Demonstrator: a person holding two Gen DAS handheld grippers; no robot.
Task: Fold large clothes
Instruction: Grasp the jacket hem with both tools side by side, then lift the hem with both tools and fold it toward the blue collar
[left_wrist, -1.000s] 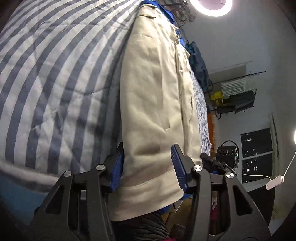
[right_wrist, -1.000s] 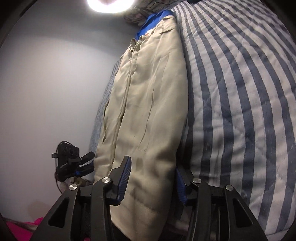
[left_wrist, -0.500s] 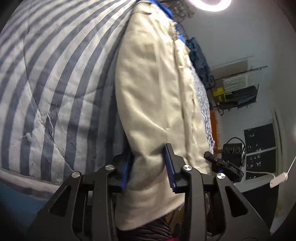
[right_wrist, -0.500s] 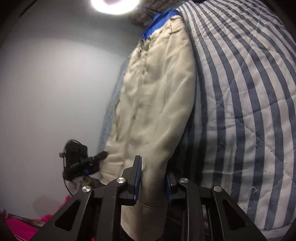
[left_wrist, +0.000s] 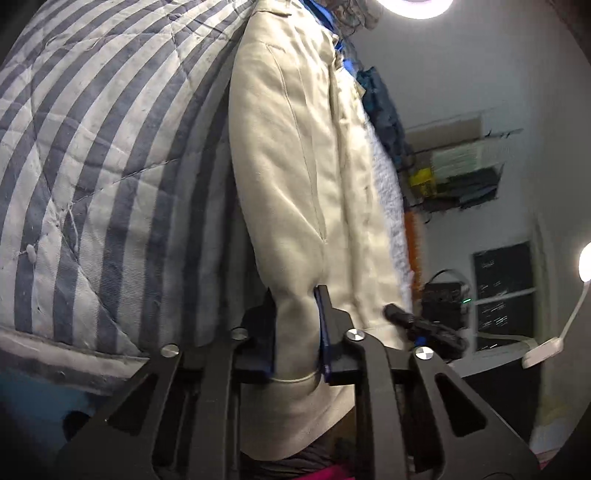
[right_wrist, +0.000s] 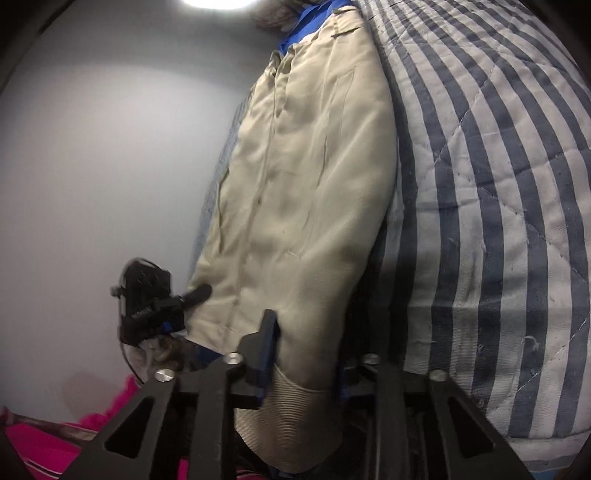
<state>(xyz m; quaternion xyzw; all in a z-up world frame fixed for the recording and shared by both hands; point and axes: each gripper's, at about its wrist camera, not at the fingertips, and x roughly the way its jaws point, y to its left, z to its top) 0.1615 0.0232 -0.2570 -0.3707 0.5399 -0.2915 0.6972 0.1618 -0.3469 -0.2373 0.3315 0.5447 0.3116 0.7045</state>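
As both grippers' fingers close — left gripper (left_wrist: 297, 332), right gripper (right_wrist: 306, 354) — each pinching the beige jacket (left_wrist: 295, 177), striped quilt (left_wrist: 92, 166) beneath.

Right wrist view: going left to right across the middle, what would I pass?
Plain grey wall → the other gripper, low down → beige jacket → blue and white striped quilt.

A quilt with blue and white stripes (left_wrist: 92, 177) covers the bed. Near its far edge lies a dark blue cloth (left_wrist: 384, 110). On the wall hangs a wire shelf (left_wrist: 461, 173) with yellow and dark things. A round lamp (left_wrist: 417, 3) shines above. A pink fabric (right_wrist: 33, 446) lies low beside the bed.
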